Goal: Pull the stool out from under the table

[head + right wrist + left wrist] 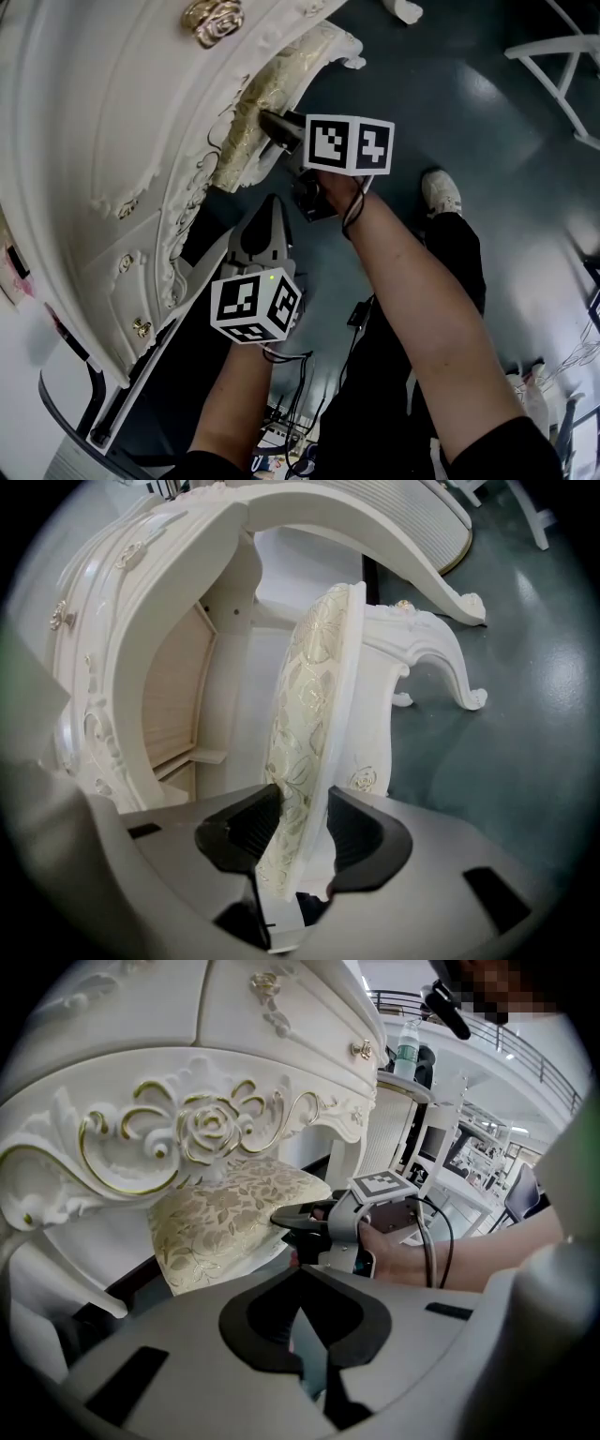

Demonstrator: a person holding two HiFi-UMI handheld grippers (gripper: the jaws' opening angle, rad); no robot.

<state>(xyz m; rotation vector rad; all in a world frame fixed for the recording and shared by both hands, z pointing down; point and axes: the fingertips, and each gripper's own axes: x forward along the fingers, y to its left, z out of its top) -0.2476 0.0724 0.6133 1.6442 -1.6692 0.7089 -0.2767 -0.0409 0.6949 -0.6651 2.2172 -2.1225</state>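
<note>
The stool (258, 112) has a gold-patterned cushion and a white carved frame, and it sits tucked under the ornate white table (112, 112). My right gripper (274, 127) is at the seat's front edge. In the right gripper view the cushion (305, 714) and its white rim run between the pads, and my right gripper (300, 832) is shut on them. From the left gripper view I see that grip on the cushion (230, 1218) side-on. My left gripper (270, 214) hangs lower, away from the stool, its jaws (305, 1321) together with nothing in them.
Curved white stool legs (450, 667) stand on the dark green floor (506, 141). The table's carved apron (187, 1133) hangs just above the cushion. The person's shoe (441, 192) is beside my right arm. A white frame (562, 66) stands far right, and shelving (422, 1119) stands beyond the table.
</note>
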